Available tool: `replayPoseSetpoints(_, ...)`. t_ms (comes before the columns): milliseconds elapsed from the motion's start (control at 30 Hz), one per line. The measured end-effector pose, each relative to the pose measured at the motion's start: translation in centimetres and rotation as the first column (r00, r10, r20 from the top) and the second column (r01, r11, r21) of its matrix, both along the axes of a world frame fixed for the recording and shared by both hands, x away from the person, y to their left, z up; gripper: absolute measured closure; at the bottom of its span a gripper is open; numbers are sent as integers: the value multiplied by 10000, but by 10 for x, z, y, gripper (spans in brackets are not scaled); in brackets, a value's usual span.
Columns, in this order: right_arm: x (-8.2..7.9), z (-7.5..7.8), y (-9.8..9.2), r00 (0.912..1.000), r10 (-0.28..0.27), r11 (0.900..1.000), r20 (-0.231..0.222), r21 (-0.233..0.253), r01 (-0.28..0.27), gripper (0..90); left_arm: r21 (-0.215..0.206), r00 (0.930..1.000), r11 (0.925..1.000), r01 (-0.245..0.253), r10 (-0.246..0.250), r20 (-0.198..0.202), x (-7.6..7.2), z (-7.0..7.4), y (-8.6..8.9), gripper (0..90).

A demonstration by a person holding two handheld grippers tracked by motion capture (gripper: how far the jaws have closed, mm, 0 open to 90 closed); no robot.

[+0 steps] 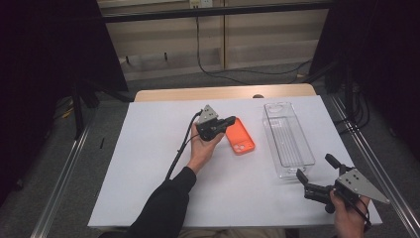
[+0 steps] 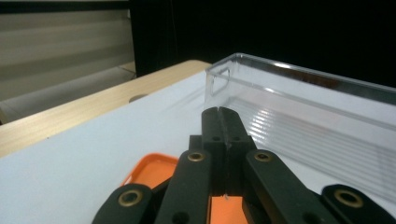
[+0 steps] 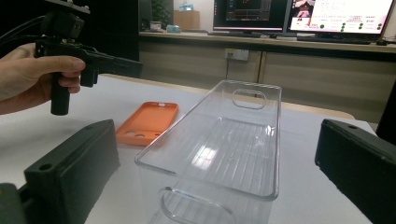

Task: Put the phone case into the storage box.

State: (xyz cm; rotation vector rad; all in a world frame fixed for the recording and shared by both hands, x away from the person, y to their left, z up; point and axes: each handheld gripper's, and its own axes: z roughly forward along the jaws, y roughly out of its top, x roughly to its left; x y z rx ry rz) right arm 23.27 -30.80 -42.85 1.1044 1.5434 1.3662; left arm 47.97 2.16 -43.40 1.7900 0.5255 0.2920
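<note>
Work in hand: by the look of it, moving the orange phone case (image 1: 240, 136) into the clear plastic bin (image 1: 288, 140); judged from the layout, not certain.
Left gripper (image 1: 229, 120): held over the table (image 1: 148, 163) at mid-sheet, tips just above the near-left edge of the case. In the left gripper view the two black jaws meet flat against each other with nothing between them; orange shows below and behind them.
Right gripper (image 1: 314, 171): low at the near right of the table, just short of the bin's near end. Jaws spread wide, empty; in the right gripper view they stand either side of the bin (image 3: 224, 154).
Phone case: lies flat on the white sheet, open side up, camera cut-out toward the person, just left of the bin and apart from it. In the right gripper view (image 3: 148, 122) it sits beside the bin's left wall, not touching.
Bin: upright, long axis running away from the person, nothing inside.
Done so far: nothing visible; case not gripped, not lifted.
Left to do: open the left gripper, take the case by an edge, carry it across, release it in the bin. Right gripper seems placed to steady the bin.
Progress: early, at the approach.
</note>
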Motion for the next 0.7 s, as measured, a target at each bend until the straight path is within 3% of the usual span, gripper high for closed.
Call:
replayPoseSetpoints(33,0,0,0,10000,-3,10000,17,4,3,0,220,9999,9998,-26,30,-168,2,-1,-1,900)
replayPoseSetpoints(67,0,0,-1,10000,5,10000,40,-14,-5,0,171,9993,9999,-18,24,-360,6,-3,-2,900)
replayPoseSetpoints(133,0,0,-1,10000,-5,10000,41,8,5,0,179,9988,9998,-25,34,-490,7,-3,-3,900)
replayPoseSetpoints(333,-1,1,-1,10000,-18,10000,60,34,18,0,829,9969,9965,111,-46,-787,19,-1,-10,900)
replayPoseSetpoints(700,-1,0,-1,10000,0,10000,46,52,-1,0,1950,9900,9803,302,-24,-1414,39,1,-24,900)
